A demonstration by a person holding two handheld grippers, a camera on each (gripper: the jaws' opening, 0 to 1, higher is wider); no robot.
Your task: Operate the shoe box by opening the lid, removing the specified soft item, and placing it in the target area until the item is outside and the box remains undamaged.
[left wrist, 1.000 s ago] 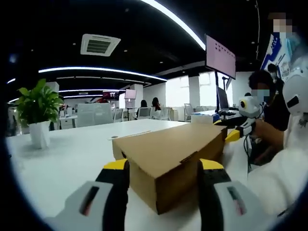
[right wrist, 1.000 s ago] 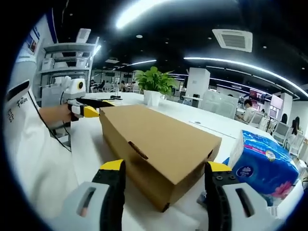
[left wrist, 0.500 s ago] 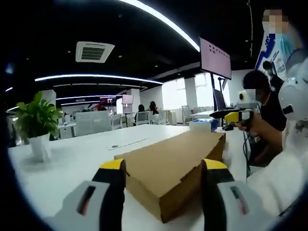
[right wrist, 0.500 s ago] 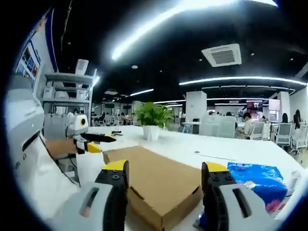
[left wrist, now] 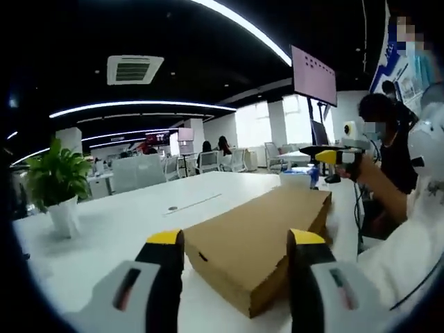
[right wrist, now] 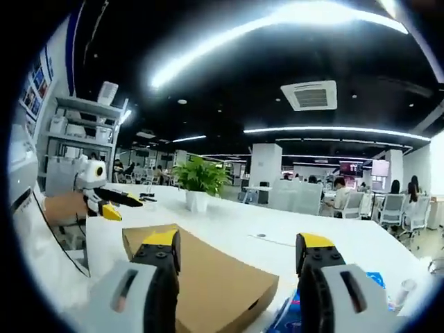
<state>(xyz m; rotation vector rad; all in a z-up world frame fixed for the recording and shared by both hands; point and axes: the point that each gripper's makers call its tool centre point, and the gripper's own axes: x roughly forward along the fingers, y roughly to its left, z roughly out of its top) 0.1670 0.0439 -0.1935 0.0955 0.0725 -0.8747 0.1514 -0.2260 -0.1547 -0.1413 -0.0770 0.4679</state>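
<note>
Shoe box [left wrist: 258, 243]: plain brown cardboard, lid closed, lying flat on the white counter [left wrist: 118, 229].

Left hand-held gripper [left wrist: 236, 239]: jaws spread and holding nothing, yellow tips either side of the box's near corner in its own view but not touching it. It also shows in the right gripper view [right wrist: 111, 202], held up at the box's far end, above the counter.

Right hand-held gripper [right wrist: 239, 248]: jaws likewise parted and unloaded, framing the box [right wrist: 208, 284] from the opposite end. It appears in the left gripper view [left wrist: 331, 155] lifted well above the box's far end.

Change over the last second: both grippers have risen and tipped upward. A second ago each view looked down on the lid with the box large between the jaws; now the box sits low and more ceiling shows (camera motion, the box itself appears not to have moved). The lid is as shut as it was.

Reading for the task: opening has not begun, and the soft item inside cannot be seen. The lift looks like a repositioning rather than a grasp, so a jaw must next come down to the lid's edge.

Surroundings: blue soft packet [right wrist: 291, 318] on the counter just beside the box, mostly hidden; potted plant [left wrist: 57, 186] well apart; a seated person [left wrist: 392, 156] beyond the counter.
</note>
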